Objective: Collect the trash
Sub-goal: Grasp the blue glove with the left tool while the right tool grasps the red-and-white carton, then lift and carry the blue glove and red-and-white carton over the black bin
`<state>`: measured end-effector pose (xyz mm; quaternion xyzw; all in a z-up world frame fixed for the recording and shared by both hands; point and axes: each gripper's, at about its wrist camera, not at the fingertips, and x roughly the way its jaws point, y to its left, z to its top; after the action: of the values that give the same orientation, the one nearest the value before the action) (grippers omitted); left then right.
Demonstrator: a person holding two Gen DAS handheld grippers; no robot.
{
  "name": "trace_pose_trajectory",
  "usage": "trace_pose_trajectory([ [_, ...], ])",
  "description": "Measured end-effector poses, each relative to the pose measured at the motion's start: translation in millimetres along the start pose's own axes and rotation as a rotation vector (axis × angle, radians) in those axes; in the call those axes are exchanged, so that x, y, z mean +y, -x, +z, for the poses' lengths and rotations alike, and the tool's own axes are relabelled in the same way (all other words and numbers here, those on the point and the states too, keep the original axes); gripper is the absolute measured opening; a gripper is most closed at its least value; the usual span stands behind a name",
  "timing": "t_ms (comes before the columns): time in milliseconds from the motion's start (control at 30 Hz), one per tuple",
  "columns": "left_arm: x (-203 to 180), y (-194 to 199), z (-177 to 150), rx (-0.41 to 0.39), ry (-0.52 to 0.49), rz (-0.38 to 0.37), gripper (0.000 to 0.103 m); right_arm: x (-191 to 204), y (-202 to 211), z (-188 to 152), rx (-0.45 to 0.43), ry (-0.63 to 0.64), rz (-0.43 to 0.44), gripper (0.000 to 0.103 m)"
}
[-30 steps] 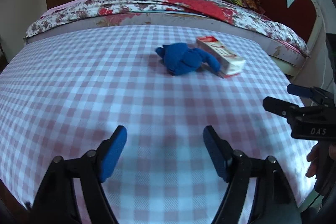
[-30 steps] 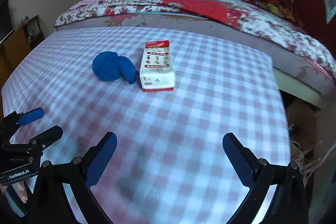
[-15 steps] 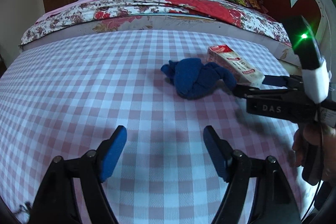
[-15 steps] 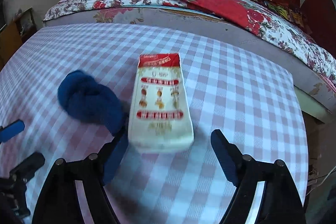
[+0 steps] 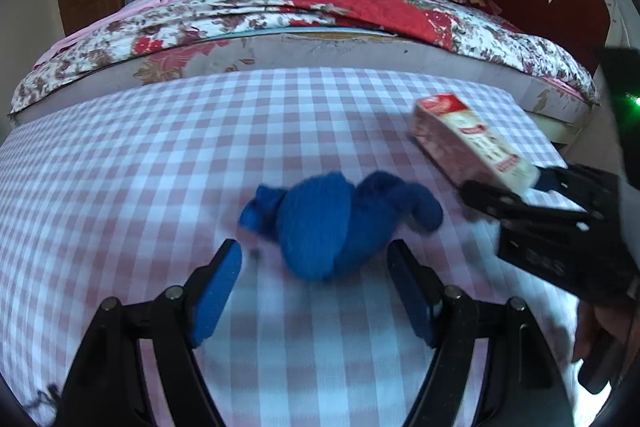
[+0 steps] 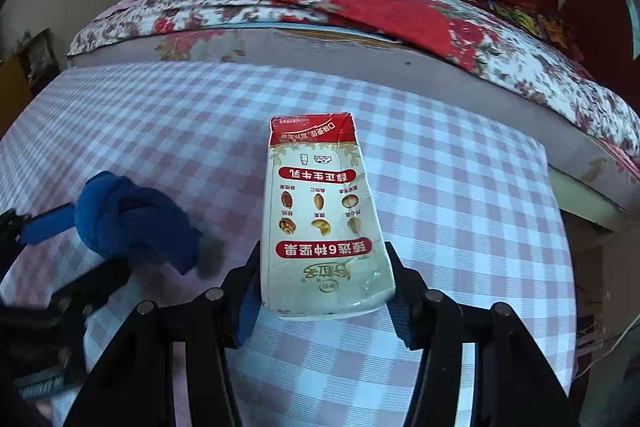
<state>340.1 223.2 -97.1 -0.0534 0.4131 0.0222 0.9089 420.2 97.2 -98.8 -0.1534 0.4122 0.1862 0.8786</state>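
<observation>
The right gripper (image 6: 324,291) jaws are closing, pads touching the milk carton (image 6: 320,223) between them. The left gripper (image 5: 314,291) jaws stand apart, the blue cloth bundle (image 5: 336,223) just ahead.

— How many things on the checked cloth (image 6: 460,187)?
— Two: one milk carton (image 6: 320,219), one knotted blue rag (image 5: 336,215)
— And grippers?
— Two as well, a left gripper (image 5: 316,283) and a right gripper (image 6: 324,291), with one bed (image 6: 320,7) behind
</observation>
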Motion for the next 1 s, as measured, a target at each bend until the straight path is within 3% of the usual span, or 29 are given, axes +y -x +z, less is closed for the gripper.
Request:
trace_pose_trajectory([
  [333,-7,-32,16,0.043,-0.013,0.009,0.076,-13,-1,1,0.027,-0.036,0.007,0.056],
  [400,-8,-32,19,0.044,-0.016,0.008,0.073,-13,-2,-1,0.036,-0.038,0.007,0.056],
  [567,-12,-31,21,0.043,-0.033,-0.013,0.051,-13,-5,-3,0.041,-0.049,0.006,0.055],
  [767,-14,-29,19,0.035,-0.037,-0.021,0.043,-13,-6,-2,0.042,-0.069,0.003,0.054],
  [1000,-9,-13,11,0.003,-0.011,-0.025,0.043,-1,6,-4,-0.01,-0.032,0.004,0.053],
])
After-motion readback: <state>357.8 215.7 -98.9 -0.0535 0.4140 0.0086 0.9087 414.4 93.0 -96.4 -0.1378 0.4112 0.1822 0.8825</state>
